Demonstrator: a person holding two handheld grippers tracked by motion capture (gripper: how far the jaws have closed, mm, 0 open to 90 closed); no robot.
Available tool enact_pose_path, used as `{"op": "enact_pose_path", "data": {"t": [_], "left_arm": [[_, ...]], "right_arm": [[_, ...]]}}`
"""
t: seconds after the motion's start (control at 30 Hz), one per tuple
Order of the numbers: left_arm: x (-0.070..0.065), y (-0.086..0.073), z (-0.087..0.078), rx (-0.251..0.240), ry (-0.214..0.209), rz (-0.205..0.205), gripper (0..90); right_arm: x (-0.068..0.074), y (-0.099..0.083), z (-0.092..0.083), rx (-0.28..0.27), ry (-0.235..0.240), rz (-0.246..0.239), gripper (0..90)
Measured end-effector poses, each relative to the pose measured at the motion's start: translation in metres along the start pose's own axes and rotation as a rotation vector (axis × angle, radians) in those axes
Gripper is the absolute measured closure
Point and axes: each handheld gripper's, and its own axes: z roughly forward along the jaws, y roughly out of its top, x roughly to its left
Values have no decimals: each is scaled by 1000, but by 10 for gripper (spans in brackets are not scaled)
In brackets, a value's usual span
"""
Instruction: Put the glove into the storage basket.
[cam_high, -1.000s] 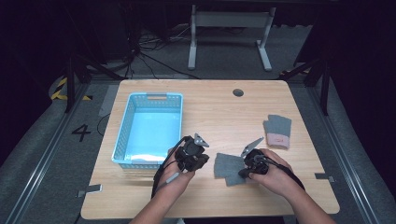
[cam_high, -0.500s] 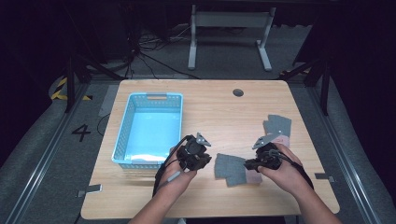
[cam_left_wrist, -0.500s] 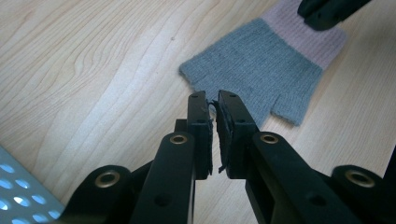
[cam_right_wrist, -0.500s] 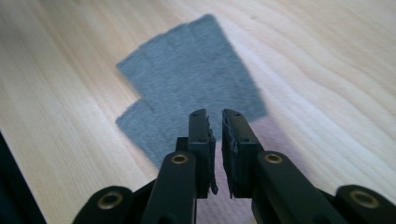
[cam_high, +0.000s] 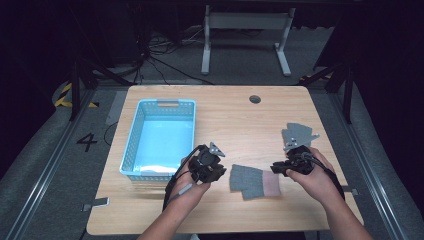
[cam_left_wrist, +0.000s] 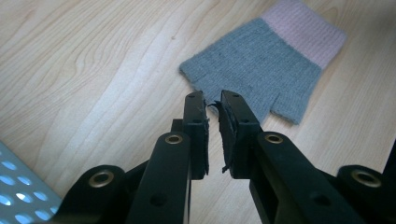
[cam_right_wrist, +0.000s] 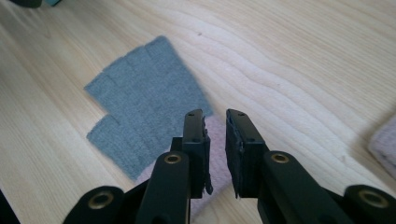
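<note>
On the wooden table (cam_high: 235, 115), 2 grey fingerless gloves, 1 basket and 2 hand-held grippers are seen. The first glove (cam_high: 254, 180), grey with a pink cuff, lies flat near the front edge of the table, between the 2 grippers. The second glove (cam_high: 298, 134) is laid farther back on the right side, just beyond the right gripper and partly hidden by it. 1 light-blue basket (cam_high: 159, 138) with perforated walls stands on the left half of the table; nothing can be made out inside it.

The left gripper (cam_high: 214, 167) is held in 1 hand (cam_high: 187, 190) just beside the basket's near right corner, its tip close to the finger end of the first glove. In the left gripper view, its 2 jaws are seen slightly parted, with a narrow gap and nothing clamped; the glove (cam_left_wrist: 266, 70) lies just ahead of the tips, its short finger stubs toward them and the pink cuff away.

The right gripper (cam_high: 281, 167) is held in the other hand (cam_high: 315, 175) at the cuff end of the same glove. In the right gripper view, its 2 jaws are likewise narrowly parted and empty, poised above the pink cuff, with the grey part (cam_right_wrist: 144, 102) spread beyond. 1 round hole (cam_high: 255, 99) is visible in the tabletop near the far edge.
</note>
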Motion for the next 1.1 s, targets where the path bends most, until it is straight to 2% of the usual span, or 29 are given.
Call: {"op": "enact_pose_path", "data": {"t": [0.3,0.5,0.6,0.63,0.67,0.7,0.73,0.77,0.8,0.97,1.0,1.1], "left_arm": [[2,-2,-4,-5,6,-9,809],[2,-2,-3,7,3,-7,806],[1,-2,-2,8,7,-7,805],[1,-2,-2,7,9,-9,803],[1,-3,-1,7,7,-9,803],[1,-3,-1,8,6,-7,797],[1,-3,0,13,9,-4,795],[1,-3,0,15,10,-2,795],[1,-3,1,21,3,0,795],[1,-3,3,24,6,-1,792],[2,-4,4,27,5,-1,791],[2,-4,4,31,6,-2,791]], "right_arm": [[-17,1,-10,-38,-36,61,798],[-46,6,-13,-69,-99,153,864],[-61,11,-10,-51,-137,174,886],[-72,15,-7,-47,-155,193,883],[-72,15,-7,-47,-155,193,883],[-77,17,-5,-47,-170,198,876],[-88,23,-1,-41,-196,212,876],[-88,23,-1,-41,-196,212,876],[-96,27,5,-30,-195,224,880],[-107,34,20,18,-222,226,887],[-112,35,27,34,-233,234,888],[-118,36,32,44,-243,246,889]]}}
